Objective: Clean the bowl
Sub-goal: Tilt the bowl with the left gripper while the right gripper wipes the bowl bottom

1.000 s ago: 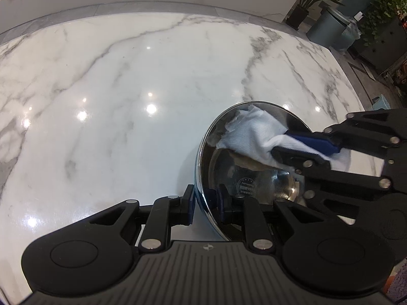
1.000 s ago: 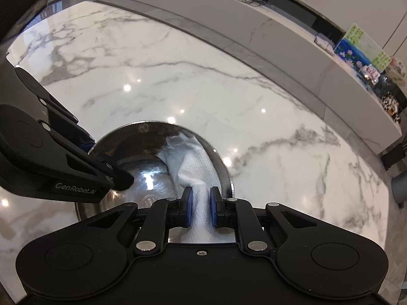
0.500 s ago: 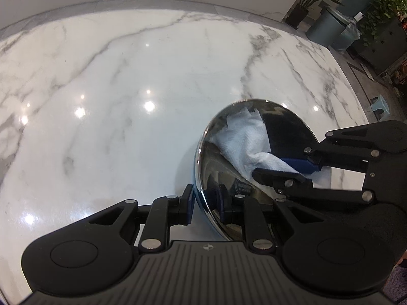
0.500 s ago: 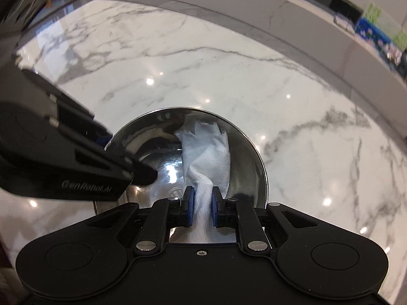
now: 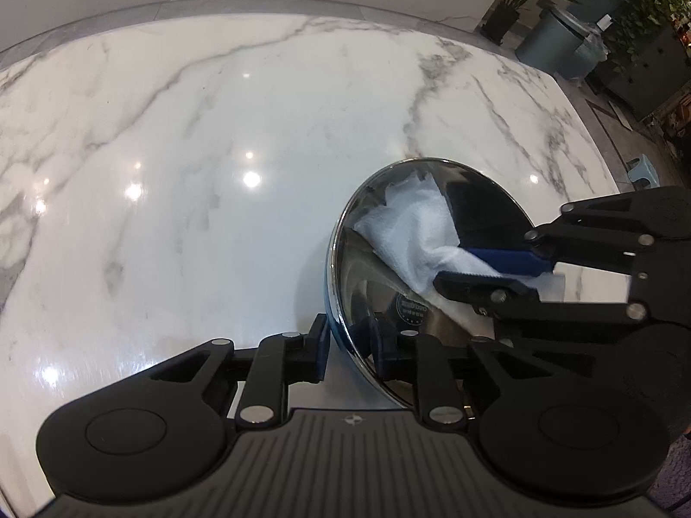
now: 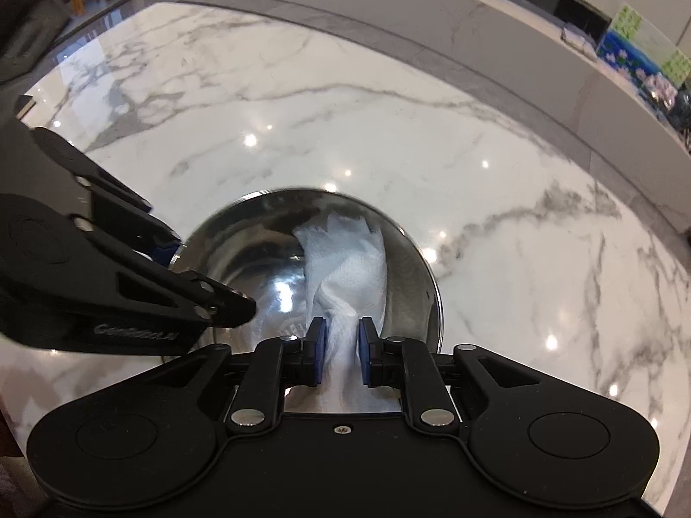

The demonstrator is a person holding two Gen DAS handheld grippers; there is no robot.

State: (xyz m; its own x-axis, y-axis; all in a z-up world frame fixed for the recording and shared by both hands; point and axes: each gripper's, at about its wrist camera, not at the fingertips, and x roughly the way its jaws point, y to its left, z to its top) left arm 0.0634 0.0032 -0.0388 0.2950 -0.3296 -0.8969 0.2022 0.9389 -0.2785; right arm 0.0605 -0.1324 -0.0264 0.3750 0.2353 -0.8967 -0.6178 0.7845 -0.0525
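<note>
left gripper (image 5: 347, 347): bowl (image 5: 345, 233) rim is clamped, bowl steadied on marble table (image 5: 216, 172) | right gripper (image 6: 341, 352): jaws are opening around paper towel (image 6: 345, 254) lying inside bowl | step: wiping apparently ending | next: towel should be released or regripped

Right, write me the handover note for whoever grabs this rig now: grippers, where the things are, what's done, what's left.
Left gripper: jaws clamped on the near rim of the steel bowl, holding it tilted on the marble table.
Right gripper: jaws opening, the white paper towel between them, its free end lying against the bowl's inner wall.
Done: towel is inside the bowl; how much has been wiped cannot be told.
Left: probably regrip the towel, finish wiping, take it out, set the bowl flat.
</note>
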